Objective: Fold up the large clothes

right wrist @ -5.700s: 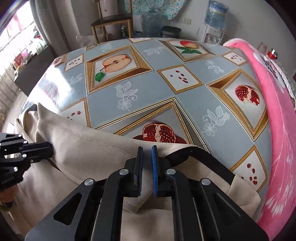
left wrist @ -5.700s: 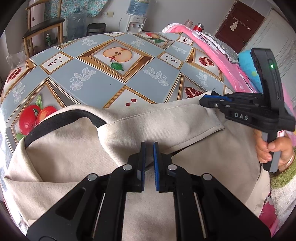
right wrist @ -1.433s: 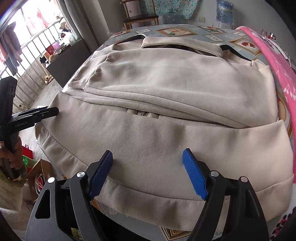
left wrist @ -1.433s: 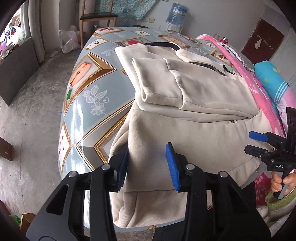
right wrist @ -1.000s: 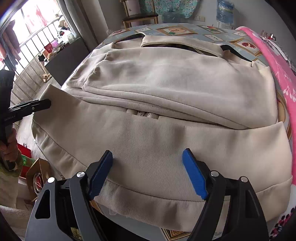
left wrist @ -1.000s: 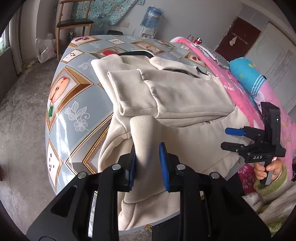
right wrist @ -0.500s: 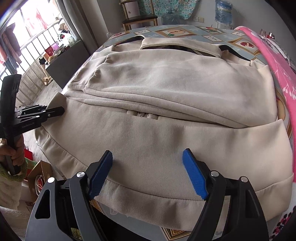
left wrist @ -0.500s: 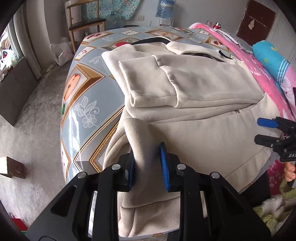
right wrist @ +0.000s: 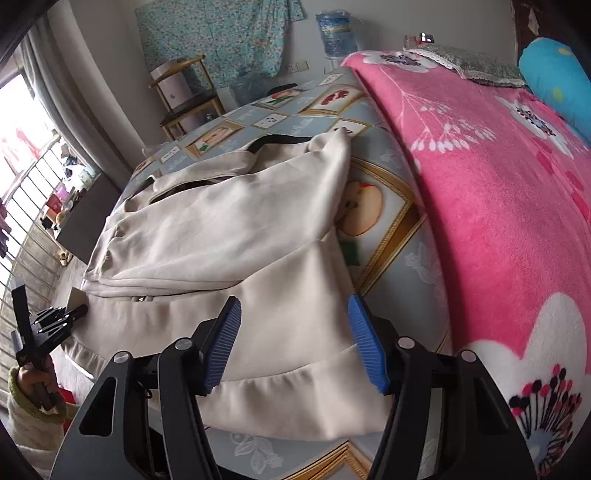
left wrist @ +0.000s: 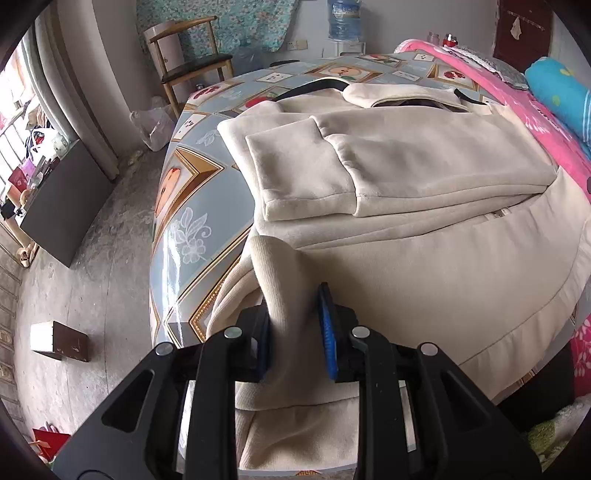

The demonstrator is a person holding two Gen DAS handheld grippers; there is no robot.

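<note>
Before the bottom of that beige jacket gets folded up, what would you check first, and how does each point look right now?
1. Left tool clamped on the beige fleece jacket's corner: ok.
2. Right tool gripping the hem: not ok; closing, pads not yet pressing the cloth.
3. Sleeves folded in across the body: ok.
4. Hem hangs off the fruit-patterned tablecloth: ok.
5. Pink floral blanket touching the jacket: cannot tell.

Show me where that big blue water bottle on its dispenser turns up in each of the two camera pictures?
Left wrist view: the water bottle is at the top edge, right of centre, behind the table's far end.
Right wrist view: the water bottle is at the top, right of centre, beside the pink blanket.
Shared landmark: the wooden chair, left of the bottle in both.
</note>
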